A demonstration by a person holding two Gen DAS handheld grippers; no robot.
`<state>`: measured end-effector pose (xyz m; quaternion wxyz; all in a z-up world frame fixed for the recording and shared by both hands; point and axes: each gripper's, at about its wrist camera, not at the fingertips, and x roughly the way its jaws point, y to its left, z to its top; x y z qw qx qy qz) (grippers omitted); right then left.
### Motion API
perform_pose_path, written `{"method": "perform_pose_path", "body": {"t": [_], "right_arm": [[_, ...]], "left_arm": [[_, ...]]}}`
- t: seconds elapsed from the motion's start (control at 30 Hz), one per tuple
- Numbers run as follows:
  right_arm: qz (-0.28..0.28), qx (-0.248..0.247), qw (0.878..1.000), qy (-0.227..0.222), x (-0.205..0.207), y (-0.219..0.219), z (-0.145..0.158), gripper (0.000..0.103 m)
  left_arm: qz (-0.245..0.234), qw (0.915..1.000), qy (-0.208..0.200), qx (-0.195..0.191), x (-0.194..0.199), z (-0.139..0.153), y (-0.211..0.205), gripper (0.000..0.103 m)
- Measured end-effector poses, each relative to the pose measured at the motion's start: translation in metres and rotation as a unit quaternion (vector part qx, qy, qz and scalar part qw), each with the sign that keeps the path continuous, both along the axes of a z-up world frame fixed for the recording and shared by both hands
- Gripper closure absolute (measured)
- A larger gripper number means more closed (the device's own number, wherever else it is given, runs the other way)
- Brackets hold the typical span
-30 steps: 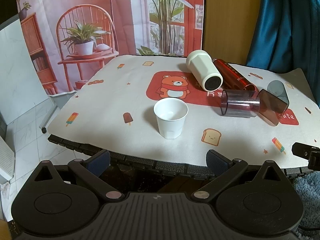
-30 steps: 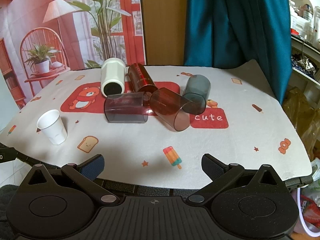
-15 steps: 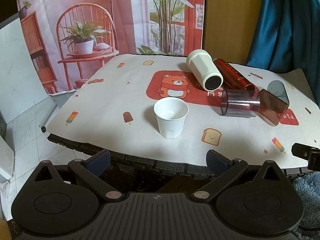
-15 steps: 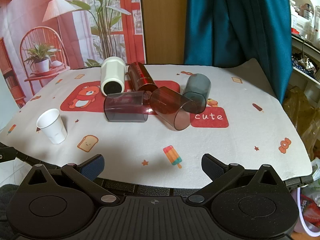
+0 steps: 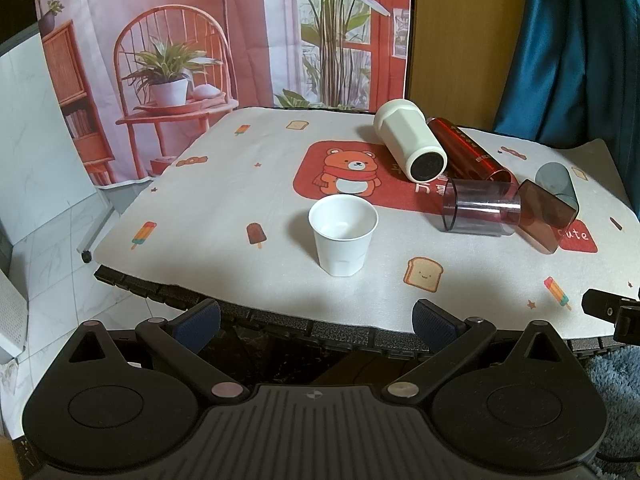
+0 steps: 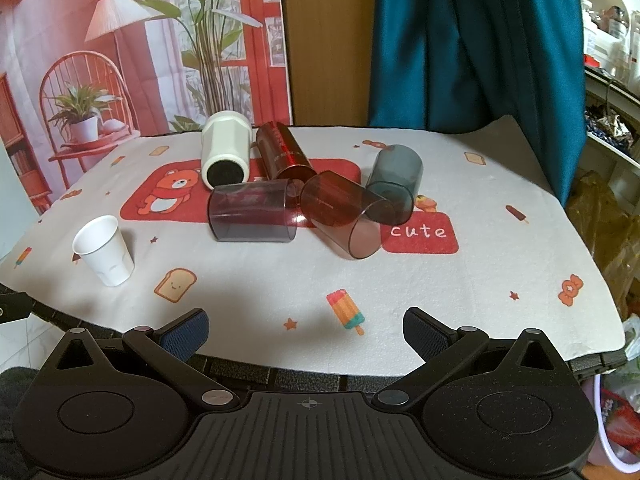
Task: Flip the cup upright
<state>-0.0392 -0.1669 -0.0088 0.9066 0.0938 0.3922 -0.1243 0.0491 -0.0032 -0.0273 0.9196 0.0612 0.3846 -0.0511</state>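
Observation:
A white paper cup [image 5: 343, 240] stands upright near the table's front edge; it also shows in the right wrist view [image 6: 105, 255]. Several cups lie on their sides behind it: a white one [image 5: 410, 145] [image 6: 225, 155], a dark red one [image 5: 468, 154] [image 6: 283, 155], a clear purple one [image 5: 478, 212] [image 6: 252, 216], a clear brown one [image 5: 546, 216] [image 6: 342, 214] and a grey one [image 5: 556, 178] [image 6: 396, 182]. My left gripper [image 5: 316, 318] is open and empty, before the table edge. My right gripper [image 6: 306, 330] is open and empty, at the front edge.
The table [image 6: 500, 264] wears a white printed cloth with a red bear patch. A teal curtain [image 6: 472, 40] hangs behind at the right. A printed backdrop [image 5: 200, 40] hangs behind at the left. Bags and clutter [image 6: 612, 240] sit to the right.

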Motion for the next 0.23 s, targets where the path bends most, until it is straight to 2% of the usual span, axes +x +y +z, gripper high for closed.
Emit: {"method": "perform_pose_path", "body": {"t": [0.23], "right_arm": [[0.003, -0.001, 1.0, 0.0, 0.0001, 0.001, -0.0003, 0.0]], "left_arm": [[0.001, 1.0, -0.001, -0.003, 0.001, 0.0013, -0.0001, 0.0]]}}
